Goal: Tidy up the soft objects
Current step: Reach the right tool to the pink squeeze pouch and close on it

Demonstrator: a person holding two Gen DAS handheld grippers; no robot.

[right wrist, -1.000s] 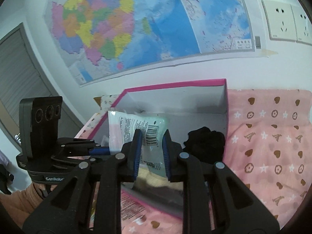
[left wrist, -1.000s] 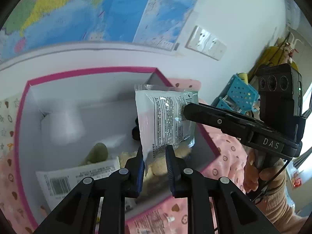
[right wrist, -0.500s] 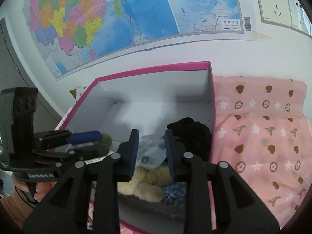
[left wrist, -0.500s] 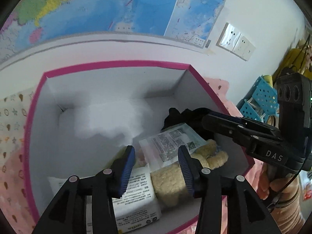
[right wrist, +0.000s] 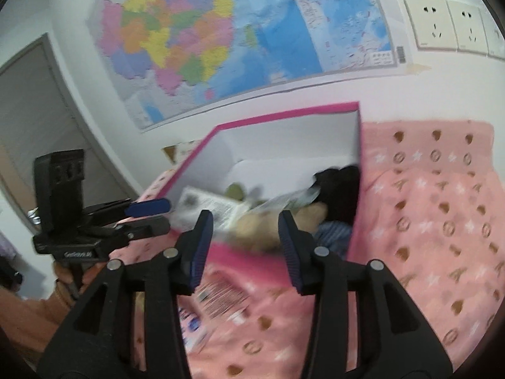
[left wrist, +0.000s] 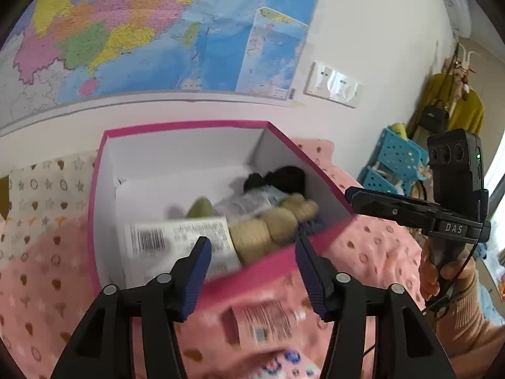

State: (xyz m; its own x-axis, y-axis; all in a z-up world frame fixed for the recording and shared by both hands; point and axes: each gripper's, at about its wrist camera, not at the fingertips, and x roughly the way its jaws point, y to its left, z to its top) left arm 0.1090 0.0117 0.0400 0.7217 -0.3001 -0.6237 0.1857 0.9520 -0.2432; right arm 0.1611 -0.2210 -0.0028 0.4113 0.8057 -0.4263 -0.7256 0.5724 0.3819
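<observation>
A white box with a pink rim (left wrist: 189, 125) (right wrist: 284, 114) stands on the pink blanket. Inside lie a white barcoded packet (left wrist: 176, 240) (right wrist: 208, 205), a clear packet (left wrist: 249, 202), a beige plush (left wrist: 268, 227) (right wrist: 262, 230), a black soft item (left wrist: 284, 177) (right wrist: 341, 183), a green piece (left wrist: 202, 208) and blue fabric (right wrist: 331, 233). My left gripper (left wrist: 252, 271) (right wrist: 161, 216) hovers before the box's near wall, its jaws opening with nothing between them. My right gripper (right wrist: 246, 237) (left wrist: 350, 194) is at the box's right corner, jaws also opening and empty. A pink packet (left wrist: 265, 319) (right wrist: 221, 300) lies on the blanket in front.
The patterned pink blanket (right wrist: 426, 221) spreads right of the box. A wall with a map (left wrist: 157, 31) and sockets (right wrist: 448, 25) stands close behind it. Blue perforated baskets (left wrist: 394, 161) sit at far right; a grey door (right wrist: 38, 110) is at left.
A second ago both grippers held the clear packet above the box. It now lies inside among the other items, and both grippers have opened and drawn back to the near side.
</observation>
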